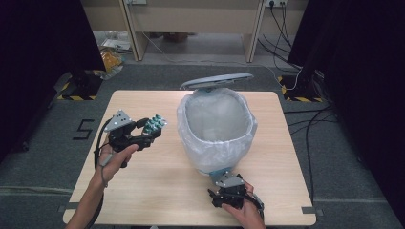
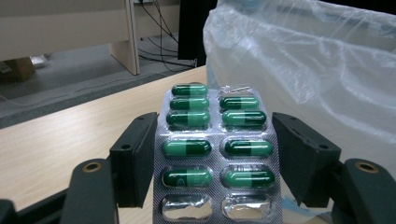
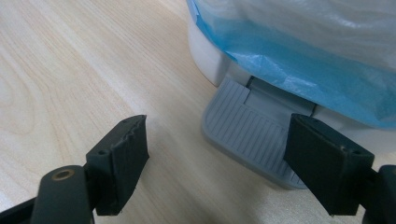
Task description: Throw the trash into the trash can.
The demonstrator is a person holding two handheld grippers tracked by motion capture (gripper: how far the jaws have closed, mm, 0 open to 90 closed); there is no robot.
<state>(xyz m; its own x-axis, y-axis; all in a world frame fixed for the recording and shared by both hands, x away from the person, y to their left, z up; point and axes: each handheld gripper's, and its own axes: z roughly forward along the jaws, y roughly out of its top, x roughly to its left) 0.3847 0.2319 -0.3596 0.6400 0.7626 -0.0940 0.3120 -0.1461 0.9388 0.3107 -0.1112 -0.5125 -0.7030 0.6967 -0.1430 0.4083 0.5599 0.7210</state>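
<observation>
Between the left gripper's (image 2: 212,158) fingers (image 2: 135,158), a blister pack (image 2: 215,154) of green capsules is clamped, held above the table (image 1: 157,191) just beside the bin (image 1: 217,129). White bag (image 2: 317,70) lines that bin, whose grey lid (image 1: 217,81) stands raised. Near the table's front edge, the right gripper (image 3: 217,158) is spread wide and empty, its fingers (image 3: 123,158) flanking the bin's grey pedal (image 3: 250,135). Beyond the table lie grey floor (image 1: 200,71) and cables (image 1: 282,28).

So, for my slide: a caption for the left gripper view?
Left claw shut on a blister pack of green capsules beside the lined bin.
</observation>
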